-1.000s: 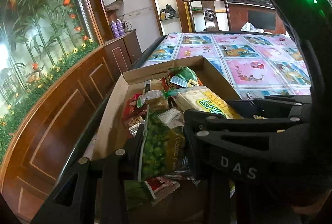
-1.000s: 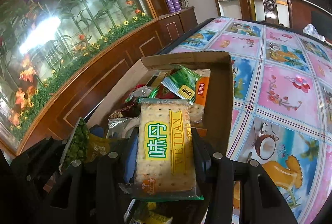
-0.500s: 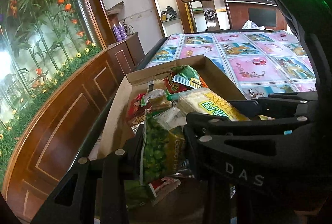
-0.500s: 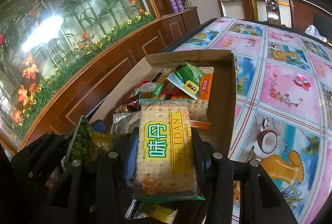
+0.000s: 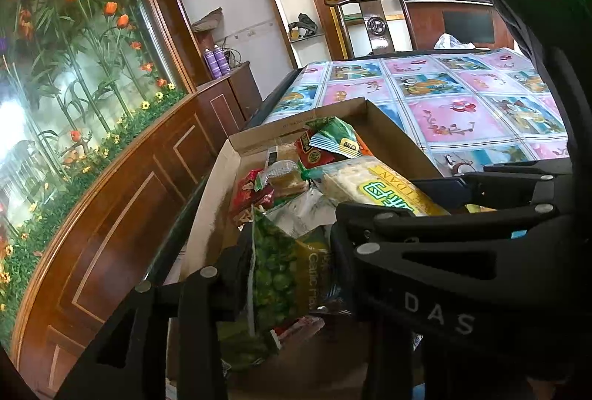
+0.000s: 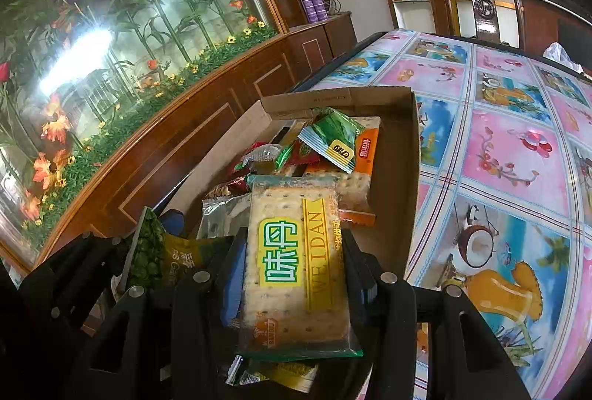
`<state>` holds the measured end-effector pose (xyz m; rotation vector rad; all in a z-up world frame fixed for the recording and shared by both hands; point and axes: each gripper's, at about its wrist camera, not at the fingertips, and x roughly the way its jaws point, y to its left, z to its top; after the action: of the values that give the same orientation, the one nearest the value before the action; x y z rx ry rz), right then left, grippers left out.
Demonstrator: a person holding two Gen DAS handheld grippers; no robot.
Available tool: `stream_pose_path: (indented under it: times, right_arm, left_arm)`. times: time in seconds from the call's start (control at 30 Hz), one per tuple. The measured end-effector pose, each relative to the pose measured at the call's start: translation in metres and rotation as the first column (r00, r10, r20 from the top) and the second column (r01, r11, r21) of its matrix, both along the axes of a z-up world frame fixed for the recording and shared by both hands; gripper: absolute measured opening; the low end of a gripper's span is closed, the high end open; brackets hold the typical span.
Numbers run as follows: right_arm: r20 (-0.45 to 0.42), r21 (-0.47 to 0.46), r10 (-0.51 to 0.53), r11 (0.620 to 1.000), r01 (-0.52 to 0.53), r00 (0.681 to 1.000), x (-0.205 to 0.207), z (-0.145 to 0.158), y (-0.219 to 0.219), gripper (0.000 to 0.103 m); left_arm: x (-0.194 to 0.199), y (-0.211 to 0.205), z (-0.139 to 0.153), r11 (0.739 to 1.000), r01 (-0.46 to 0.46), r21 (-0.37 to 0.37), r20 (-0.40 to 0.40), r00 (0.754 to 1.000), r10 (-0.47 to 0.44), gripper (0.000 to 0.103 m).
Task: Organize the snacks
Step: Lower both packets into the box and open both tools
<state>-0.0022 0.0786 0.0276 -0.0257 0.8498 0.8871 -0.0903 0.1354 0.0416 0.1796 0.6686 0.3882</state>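
Snack-crammed cardboard box (image 6: 401, 155) beneath cracker pack (image 6: 296, 266) pinched in right hand-held gripper (image 6: 294, 274), pea bag (image 5: 281, 274) loosening in left hand-held gripper (image 5: 288, 274).

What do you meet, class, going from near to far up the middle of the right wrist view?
Cracker packet between the right gripper fingers → green sachet → far wall of the cardboard box → patterned tablecloth → wooden chair.

Left hand-held gripper (image 5: 292, 266) jaws just easing apart, right hand-held gripper (image 6: 296, 274) clamped (both angled downward)
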Motion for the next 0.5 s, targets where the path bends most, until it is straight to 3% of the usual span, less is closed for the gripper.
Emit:
stream_pose_path:
  times: [0.5]
  right_arm:
    - [0.002, 0.003, -0.001, 1.000, 0.001, 1.000, -0.0012, 0.0000, -0.0022, 0.052]
  left_arm:
    - [-0.0001, -0.0003, 0.0000, 1.000, -0.001, 0.003, -0.001, 1.000, 0.001, 0.047]
